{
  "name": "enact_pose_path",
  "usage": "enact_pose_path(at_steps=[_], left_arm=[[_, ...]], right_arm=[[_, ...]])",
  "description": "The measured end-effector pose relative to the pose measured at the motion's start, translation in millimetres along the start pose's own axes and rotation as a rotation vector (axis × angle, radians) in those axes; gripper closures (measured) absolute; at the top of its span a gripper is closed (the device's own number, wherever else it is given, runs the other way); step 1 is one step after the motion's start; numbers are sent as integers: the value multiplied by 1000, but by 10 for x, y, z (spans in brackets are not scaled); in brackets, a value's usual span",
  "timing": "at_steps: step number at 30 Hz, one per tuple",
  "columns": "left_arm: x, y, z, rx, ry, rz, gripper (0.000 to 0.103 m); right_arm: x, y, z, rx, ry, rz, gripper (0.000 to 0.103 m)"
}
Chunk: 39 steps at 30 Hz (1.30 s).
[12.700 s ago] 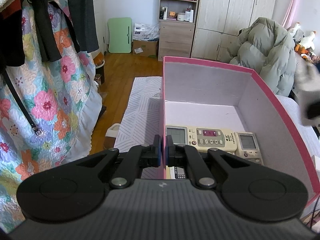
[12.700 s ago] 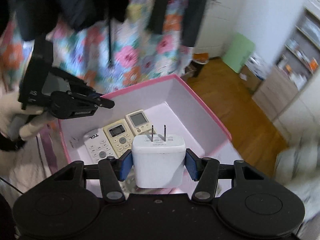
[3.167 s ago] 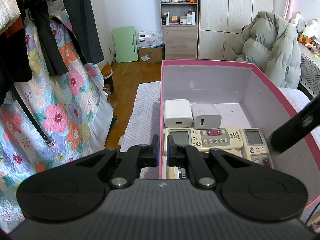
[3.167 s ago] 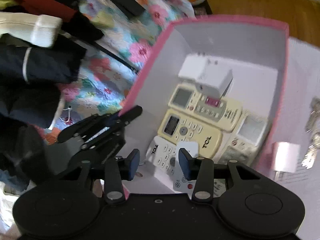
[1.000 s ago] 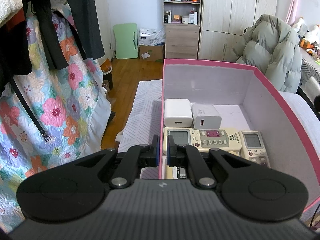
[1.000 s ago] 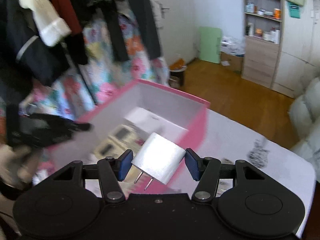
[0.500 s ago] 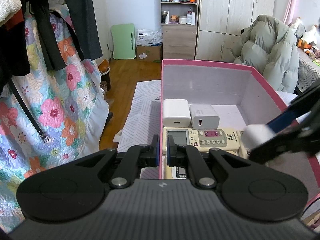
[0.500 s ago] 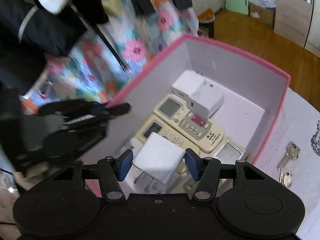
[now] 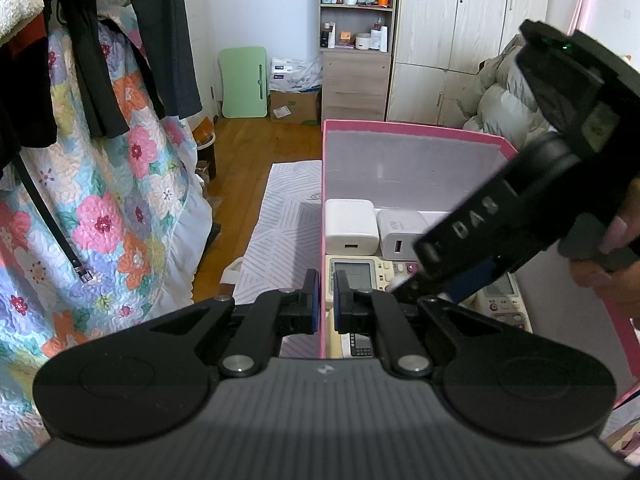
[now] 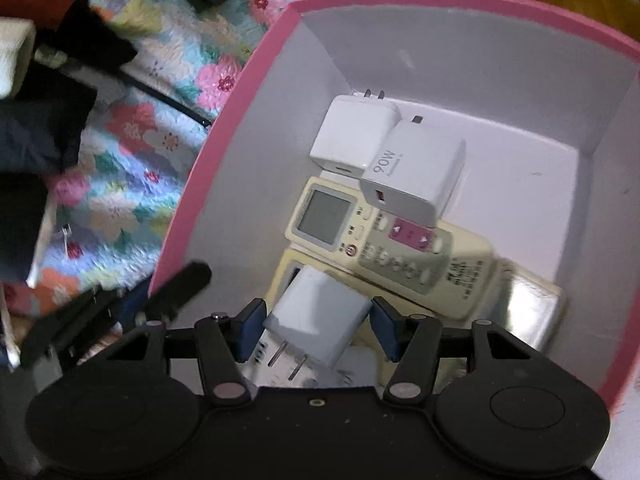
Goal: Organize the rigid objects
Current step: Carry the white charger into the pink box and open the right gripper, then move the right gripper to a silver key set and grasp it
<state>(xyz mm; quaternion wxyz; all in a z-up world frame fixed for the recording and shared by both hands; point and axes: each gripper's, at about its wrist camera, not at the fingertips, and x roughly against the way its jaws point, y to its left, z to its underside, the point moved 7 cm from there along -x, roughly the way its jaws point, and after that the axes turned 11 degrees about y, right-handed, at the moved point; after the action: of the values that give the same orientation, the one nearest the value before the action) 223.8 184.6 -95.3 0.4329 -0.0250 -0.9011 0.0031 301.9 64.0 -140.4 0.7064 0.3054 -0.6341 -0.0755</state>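
1. Two hand-held grippers work at one pink box: the left hand-held gripper has its jaws pressed together on the box's left wall, pinching the rim.
2. The right hand-held gripper is clamped on a small white charger, tilted with its two metal prongs pointing back toward the camera, low over the remotes inside the box.
3. In the left wrist view, the right hand-held gripper's black body reaches in from the right and bears the letters "DAS"; it covers much of the remotes.
4. Beneath the held charger lie cream remote controls side by side; the top one has a grey screen, a pink button panel and small printed characters too small to read.
5. Beyond them two more white chargers touch each other: the nearer one reads "90W" and overlaps the remote's edge, the other shows its prongs near the far wall.
6. Outside the box hang a floral quilt and dark clothes; farther off stand a shelf unit and a wardrobe.
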Motion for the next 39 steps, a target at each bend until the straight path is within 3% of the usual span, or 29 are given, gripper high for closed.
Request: enact_pose_path(at_steps=[5,12,17,21,27,34,37,39], left_arm=[[-1,2,0,-2,0,1,97],[-8,-3,-5,-8,-2,-5,97],[-15,-24,-4,-12,-3,-19,97],[-21,-47,-3,-17,-3,-33,97],[-20,-58,-9,-20,-3,-53,97],[-25,-48,-9,-10,-6,-59,97],[-28,-52,-7,-13,-9,-59,97],[-28,-52,-4,-14,-9,-57,97]], right_arm=[[210,16,-21,6,-42,-31,39],[927,131,318,175,-172,18,39],[1458,-92,626,198,-278,136,39],[1650,-437,785,205,-367,269,38],[1518,-1045,899,175,-417,370,38],[1015,-1550,781,166,-277,410,45],[852,-1666,677,151,-276,419,46],[762,-1722,610,160,-288,471,44]])
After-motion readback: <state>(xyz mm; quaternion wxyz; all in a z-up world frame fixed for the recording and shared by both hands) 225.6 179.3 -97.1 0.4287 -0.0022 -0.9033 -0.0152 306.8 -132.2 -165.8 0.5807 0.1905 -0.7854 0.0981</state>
